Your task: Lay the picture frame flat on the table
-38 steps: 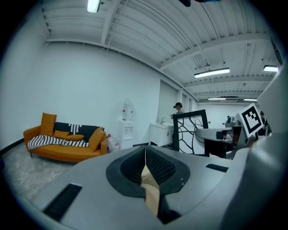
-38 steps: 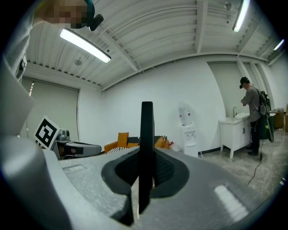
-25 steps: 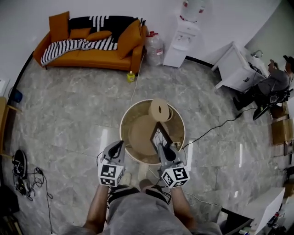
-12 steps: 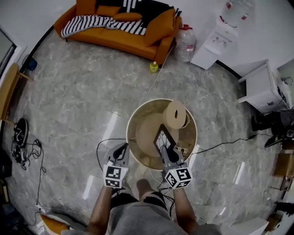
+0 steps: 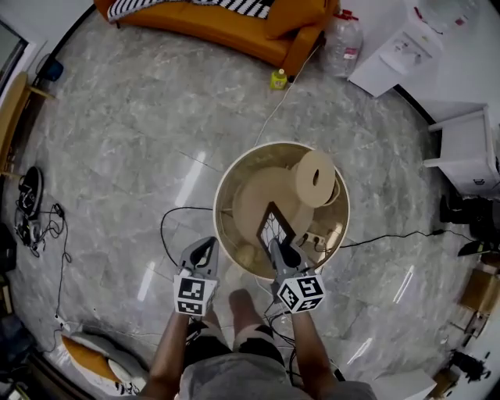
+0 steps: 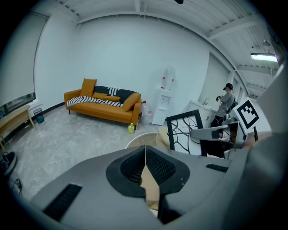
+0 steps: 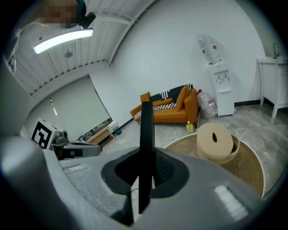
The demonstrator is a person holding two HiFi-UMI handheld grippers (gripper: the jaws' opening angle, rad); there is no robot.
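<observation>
A black picture frame (image 5: 274, 227) with a branch drawing stands upright over the near part of the round tan table (image 5: 226, 205). My right gripper (image 5: 280, 248) is shut on the frame's lower edge. In the right gripper view the frame (image 7: 146, 130) shows edge-on as a dark vertical bar between the pads of the right gripper (image 7: 146, 173). My left gripper (image 5: 205, 248) hangs off the table's near left edge, shut and holding nothing. In the left gripper view the left gripper (image 6: 145, 155) has its pads together, and the frame (image 6: 185, 131) faces it at the right.
A round tan disc with a hole (image 5: 316, 178) rests on the table's far right side. A black cable (image 5: 176, 215) loops on the marble floor to the left. An orange sofa (image 5: 234, 19) and a white cabinet (image 5: 469, 152) stand farther off. A person (image 6: 226, 96) stands at the far wall.
The head view has swung downward, so the sofa has slid toward the top edge. The right gripper still holds the frame upright over the table; the left gripper stays beside it.
</observation>
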